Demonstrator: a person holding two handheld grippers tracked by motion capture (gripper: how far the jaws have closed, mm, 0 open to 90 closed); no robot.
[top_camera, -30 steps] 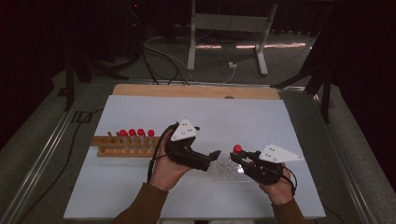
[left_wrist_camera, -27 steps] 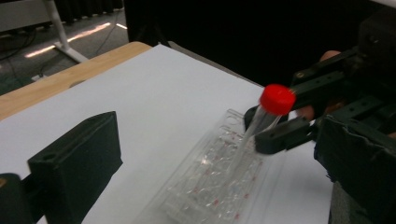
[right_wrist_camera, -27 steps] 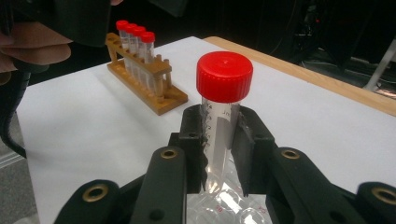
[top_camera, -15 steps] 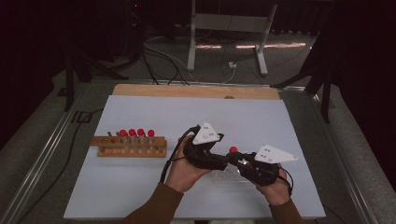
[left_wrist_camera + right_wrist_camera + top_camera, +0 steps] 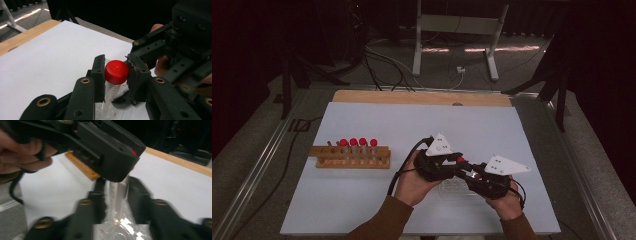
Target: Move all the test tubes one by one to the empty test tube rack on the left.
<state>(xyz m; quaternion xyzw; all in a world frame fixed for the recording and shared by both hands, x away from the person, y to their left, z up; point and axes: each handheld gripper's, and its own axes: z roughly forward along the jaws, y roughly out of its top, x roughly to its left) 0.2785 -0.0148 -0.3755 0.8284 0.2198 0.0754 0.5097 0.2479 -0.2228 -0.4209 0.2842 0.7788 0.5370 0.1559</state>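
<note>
A clear tube [image 5: 110, 97] with a red cap [image 5: 116, 72] stands between both grippers at the front of the white table sheet [image 5: 412, 125]. My left gripper [image 5: 116, 75] has just been closing, and its pads now press on the red cap [image 5: 460, 159] from both sides. My right gripper [image 5: 117, 192] holds the tube's clear body [image 5: 117, 195] lower down. Its jaws have just been opening a little, though the blurred pads still look to touch the tube. In the high view the left gripper [image 5: 459, 161] and right gripper [image 5: 469, 175] meet tip to tip.
A wooden rack [image 5: 352, 156] with several red-capped tubes sits to the left on the sheet. A crinkled clear plastic bag [image 5: 454, 187] lies under the grippers. A wooden strip [image 5: 422, 97] borders the far edge of the table.
My left hand has moved right, from beside the rack to the right gripper. Its jaws went from wide apart to shut on the red cap. The right hand stayed put.
</note>
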